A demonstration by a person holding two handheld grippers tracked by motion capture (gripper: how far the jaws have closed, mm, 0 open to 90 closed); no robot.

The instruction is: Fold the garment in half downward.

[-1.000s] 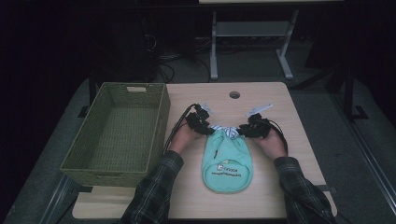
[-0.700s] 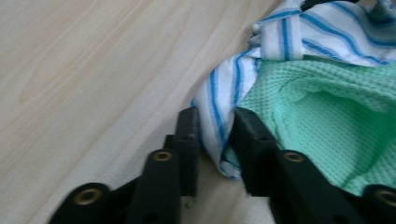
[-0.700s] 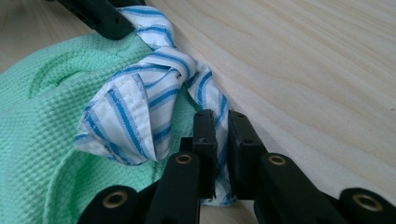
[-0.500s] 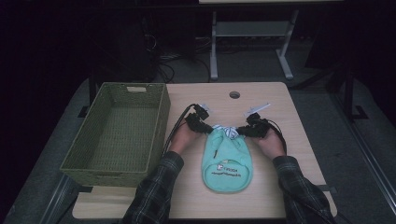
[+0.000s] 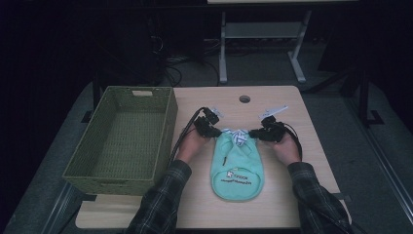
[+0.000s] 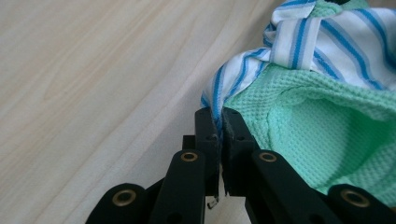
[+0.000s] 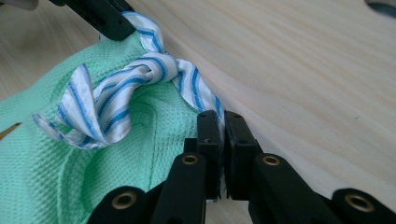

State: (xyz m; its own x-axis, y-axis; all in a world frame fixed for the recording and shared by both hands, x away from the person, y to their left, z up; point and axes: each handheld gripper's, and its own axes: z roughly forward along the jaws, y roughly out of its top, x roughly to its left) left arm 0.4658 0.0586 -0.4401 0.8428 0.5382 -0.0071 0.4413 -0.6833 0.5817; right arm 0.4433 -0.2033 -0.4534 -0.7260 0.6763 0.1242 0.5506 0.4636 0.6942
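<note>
On the wooden table (image 5: pixel 292 195), I see the woven green basket (image 5: pixel 122 141) standing at the left side, with its near corner past the table's edge. Just right of it, near the table's middle, lies the mint-green bib (image 5: pixel 237 168), flat with its printed lower end toward me and its blue-striped white ties (image 5: pixel 237 136) bunched at the far end. Both of my hands sit at that far end, one at each side of the ties. My left gripper (image 6: pixel 219 122) has just closed, and in its own view the jaws are pressed together on the striped trim at the bib's edge. My right gripper (image 7: pixel 220 122) has likewise just closed, and its jaws pinch the striped tie beside the knotted loop (image 7: pixel 154 70), the fabric sandwiched between the pads.
</note>
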